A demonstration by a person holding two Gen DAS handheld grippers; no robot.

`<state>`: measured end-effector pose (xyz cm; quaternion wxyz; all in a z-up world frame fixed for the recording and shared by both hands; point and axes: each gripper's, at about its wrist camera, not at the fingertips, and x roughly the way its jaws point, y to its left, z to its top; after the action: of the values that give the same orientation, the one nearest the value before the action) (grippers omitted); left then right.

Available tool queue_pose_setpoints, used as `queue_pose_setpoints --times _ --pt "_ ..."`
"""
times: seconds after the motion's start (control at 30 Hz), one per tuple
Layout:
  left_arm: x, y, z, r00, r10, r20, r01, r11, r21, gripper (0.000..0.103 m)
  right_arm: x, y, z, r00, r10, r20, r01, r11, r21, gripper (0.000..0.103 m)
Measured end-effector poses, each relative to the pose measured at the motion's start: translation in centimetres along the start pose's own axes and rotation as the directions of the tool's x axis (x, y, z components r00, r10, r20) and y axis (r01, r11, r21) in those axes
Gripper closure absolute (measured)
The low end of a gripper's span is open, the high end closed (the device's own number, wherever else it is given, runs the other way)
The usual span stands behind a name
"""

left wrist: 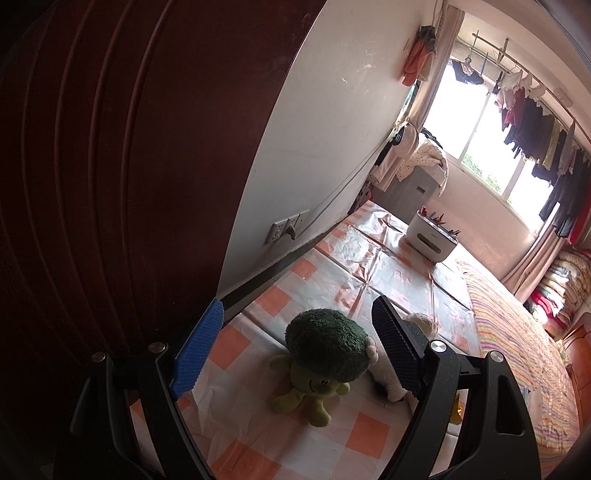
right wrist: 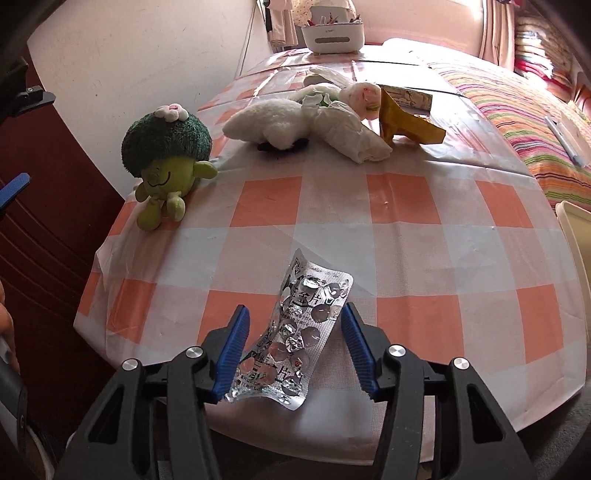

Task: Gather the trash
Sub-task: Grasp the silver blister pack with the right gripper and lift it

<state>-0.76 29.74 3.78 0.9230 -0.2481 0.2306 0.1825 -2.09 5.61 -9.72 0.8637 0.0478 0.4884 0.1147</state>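
Right gripper (right wrist: 295, 347): ribbed blue pads straddle a crinkled foil blister pack (right wrist: 295, 339) at 6 o'clock on the checked tablecloth (right wrist: 406, 236), not visibly pressing. Left gripper (left wrist: 299, 350) wide, empty, above the fuzzy broccoli plush (left wrist: 321, 358).

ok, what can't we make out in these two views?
- Right wrist view: whether the right gripper actually presses the blister pack; contact is unclear.
- Right wrist view: cream container, cut off by the right edge.
- Left wrist view: white plush, mostly hidden by the left gripper.
- Both views: contents of the far white box, too small.
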Motion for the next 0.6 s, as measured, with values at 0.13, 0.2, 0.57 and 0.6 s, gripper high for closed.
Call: queue_pose_setpoints --times 0.13,0.2,0.57,0.6 --pt "0.4 0.1 -0.1 1.0 0.008 -0.009 -0.008 1.0 -0.007 0.021 0.1 0.1 0.1 0.999 0.049 0.017 -0.048 0.997 -0.065 0.074" --pt "0.5 0.0 -0.2 1.0 0.018 -0.01 -0.018 1.0 0.0 0.021 0.1 -0.3 0.3 0.997 0.067 0.026 -0.065 0.994 -0.087 0.074" --pt "2.9 -0.5 -0.8 0.996 0.059 -0.066 -0.057 0.998 0.034 0.021 -0.3 -5.3 3.4 0.979 0.147 0.141 -0.125 0.98 -0.155 0.074" --pt "3.1 -0.5 -0.9 0.995 0.072 -0.069 -0.069 0.997 0.04 0.021 -0.3 -5.9 3.7 0.978 0.142 0.15 -0.119 0.981 -0.154 0.075"
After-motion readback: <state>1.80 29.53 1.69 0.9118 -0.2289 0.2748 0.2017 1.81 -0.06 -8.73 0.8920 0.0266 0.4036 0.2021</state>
